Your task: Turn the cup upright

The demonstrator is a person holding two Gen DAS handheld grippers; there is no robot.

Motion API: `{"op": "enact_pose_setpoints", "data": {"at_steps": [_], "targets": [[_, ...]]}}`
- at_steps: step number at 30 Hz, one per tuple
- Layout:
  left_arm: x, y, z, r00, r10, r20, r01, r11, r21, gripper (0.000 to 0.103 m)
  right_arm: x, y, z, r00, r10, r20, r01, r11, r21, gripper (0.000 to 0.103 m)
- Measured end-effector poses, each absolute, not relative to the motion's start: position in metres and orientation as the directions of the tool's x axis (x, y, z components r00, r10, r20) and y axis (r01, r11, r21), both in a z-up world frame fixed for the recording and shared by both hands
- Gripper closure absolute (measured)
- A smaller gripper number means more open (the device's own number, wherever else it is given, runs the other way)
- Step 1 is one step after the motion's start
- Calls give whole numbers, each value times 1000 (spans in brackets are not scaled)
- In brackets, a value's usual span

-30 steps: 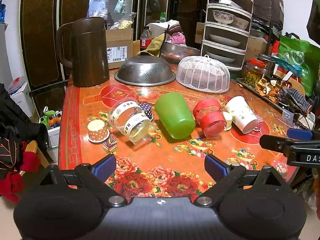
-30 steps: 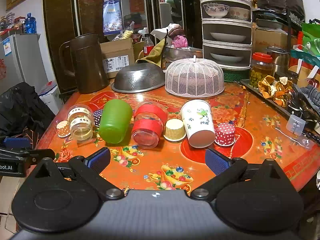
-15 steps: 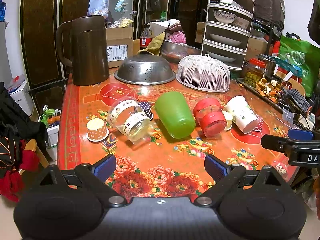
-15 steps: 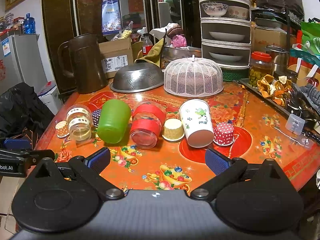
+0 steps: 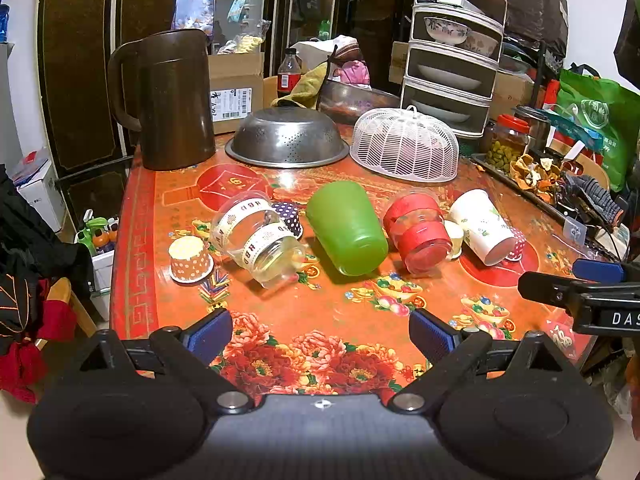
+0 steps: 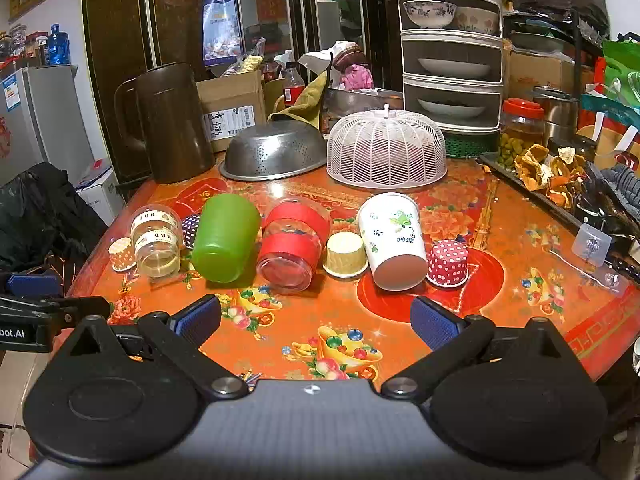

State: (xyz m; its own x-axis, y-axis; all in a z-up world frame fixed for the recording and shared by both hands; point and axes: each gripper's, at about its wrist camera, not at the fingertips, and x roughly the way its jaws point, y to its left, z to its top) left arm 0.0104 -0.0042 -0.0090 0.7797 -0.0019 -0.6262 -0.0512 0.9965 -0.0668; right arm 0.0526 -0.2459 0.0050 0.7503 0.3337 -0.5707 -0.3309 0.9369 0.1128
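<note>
Several cups lie on their sides in a row on the red floral table [image 5: 320,312]: a clear cup with ribbon bands [image 5: 256,236] [image 6: 156,240], a green cup [image 5: 346,228] [image 6: 224,238], a clear cup with red bands [image 5: 418,232] [image 6: 294,244] and a white paper cup [image 5: 480,226] [image 6: 394,236]. Small paper cupcake cups stand upside down among them [image 5: 188,260] [image 6: 447,262]. My left gripper [image 5: 320,336] is open and empty, near the table's front edge. My right gripper [image 6: 316,322] is open and empty, in front of the row.
A brown pitcher [image 5: 168,100], an upturned steel colander [image 5: 286,138] and a white mesh food cover [image 5: 404,146] stand behind the cups. A tray of clutter [image 6: 560,184] runs along the right edge. A tiered dish rack [image 6: 450,52] stands at the back.
Both grippers have moved slightly closer to the table. The cups have not moved.
</note>
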Motion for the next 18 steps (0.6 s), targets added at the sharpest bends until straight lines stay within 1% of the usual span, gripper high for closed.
{"op": "enact_pose_setpoints", "data": {"at_steps": [18], "targets": [[12,-7,-11,777,-1,-629,-51,997,-64,6,53,-247,3,745,336,-576,-333,936,116,1]]}}
